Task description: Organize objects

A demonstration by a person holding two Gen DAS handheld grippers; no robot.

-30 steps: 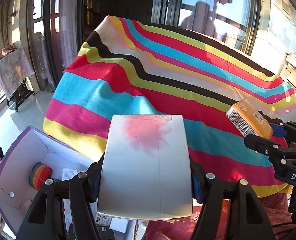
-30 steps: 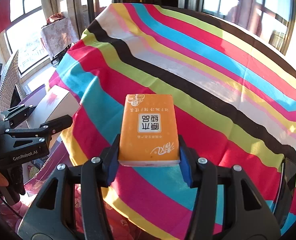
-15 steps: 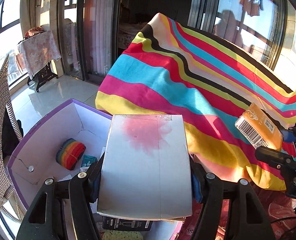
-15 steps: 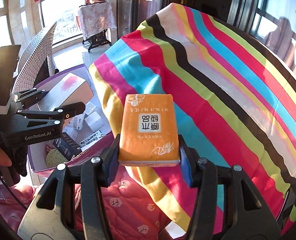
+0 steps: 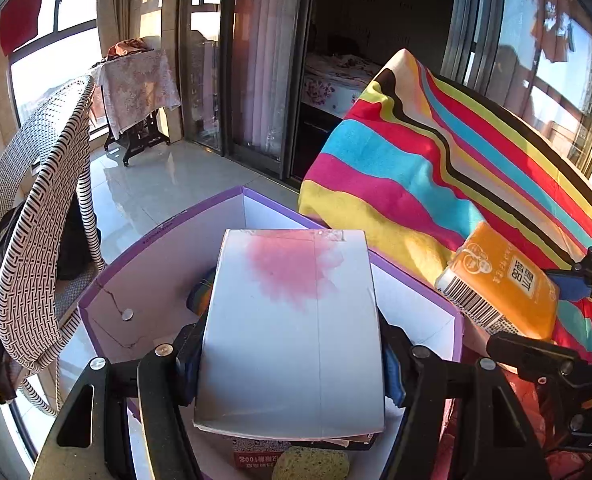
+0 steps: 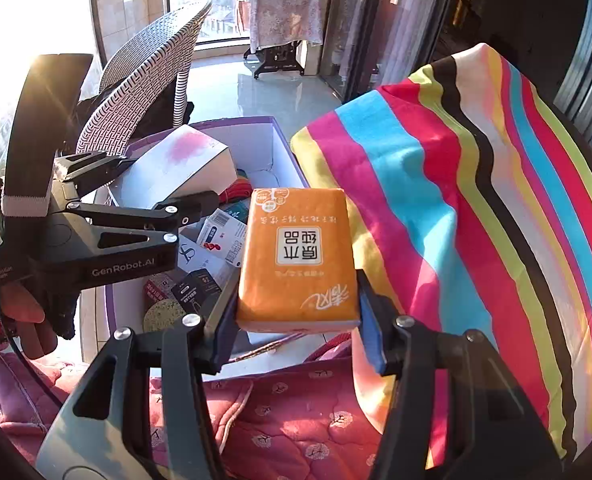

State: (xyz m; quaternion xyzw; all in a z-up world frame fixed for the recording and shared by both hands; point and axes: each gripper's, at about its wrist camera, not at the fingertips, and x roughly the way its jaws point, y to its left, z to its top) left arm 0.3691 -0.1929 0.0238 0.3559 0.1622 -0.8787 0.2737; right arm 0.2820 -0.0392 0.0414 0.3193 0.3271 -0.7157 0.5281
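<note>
Left wrist view — left gripper [image 5: 291,364] tilted downward, clamping white box [image 5: 291,332].

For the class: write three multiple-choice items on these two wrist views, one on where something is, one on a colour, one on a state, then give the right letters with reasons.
1. Where is the white box that the left gripper holds?
A. over the open purple-edged box
B. lying on the striped blanket
C. on the wicker chair

2. What colour is the tissue pack in the right gripper?
A. green
B. orange
C. black

3. How does the purple-edged box stand?
A. closed with a lid
B. open and bare inside
C. open with items inside

Key: 1 A, its purple rim shows around the white box in the left wrist view. 2 B, the wrapper is orange in both views. 3 C, small packages lie inside, seen from the right wrist.
</note>
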